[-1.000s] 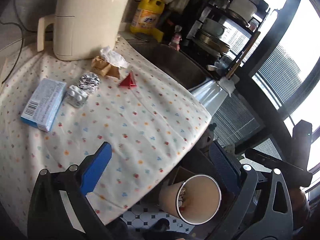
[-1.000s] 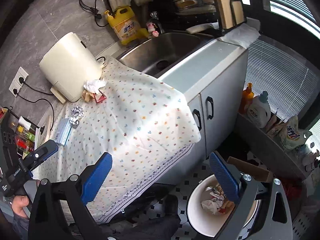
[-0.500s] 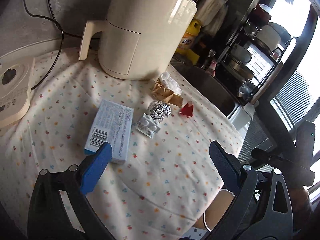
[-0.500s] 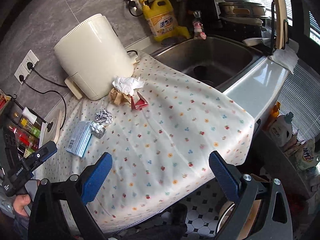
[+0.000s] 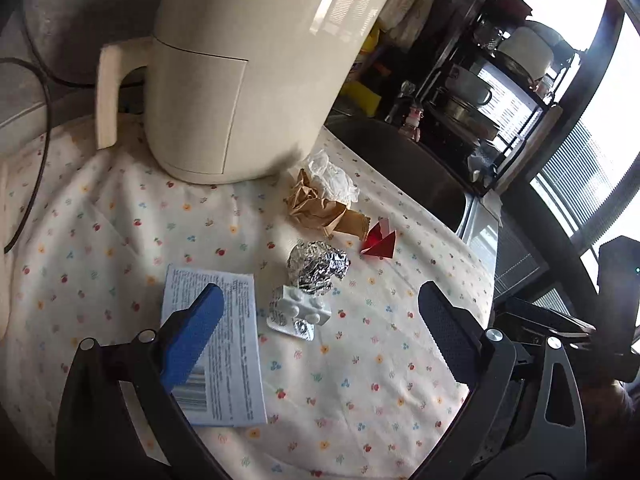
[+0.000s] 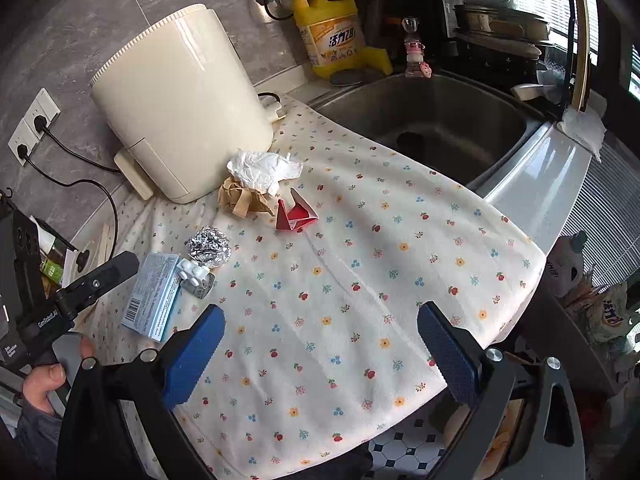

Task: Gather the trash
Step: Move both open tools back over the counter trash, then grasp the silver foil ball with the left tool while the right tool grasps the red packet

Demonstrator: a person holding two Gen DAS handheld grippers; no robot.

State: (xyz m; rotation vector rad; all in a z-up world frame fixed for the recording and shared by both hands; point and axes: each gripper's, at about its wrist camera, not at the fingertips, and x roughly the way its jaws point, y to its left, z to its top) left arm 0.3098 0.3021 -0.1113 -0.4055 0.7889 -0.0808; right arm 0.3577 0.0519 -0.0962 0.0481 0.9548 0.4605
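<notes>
Trash on the cloth-covered table (image 6: 400, 264). We hold the left gripper (image 5: 320, 320) wide apart and empty above the blister pack (image 5: 298, 314), which touches the foil ball (image 5: 318, 266); the medicine box (image 5: 224, 344) lies just beside. The right gripper (image 6: 320, 344) also gapes, holding nothing. Crumpled brown paper (image 5: 316, 210), white tissue (image 5: 332, 176) and red folded paper (image 5: 378, 242) sit near the appliance (image 5: 248, 68). We judge closing here may pinch cloth or catch the box, since the pieces crowd together.

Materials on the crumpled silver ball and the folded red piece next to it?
Crumpled silver ball: looks like aluminium foil, with shiny metallic facets and sharp creases. Folded red piece: probably glossy paper, with crisp flat folds and a pale underside showing.
</notes>
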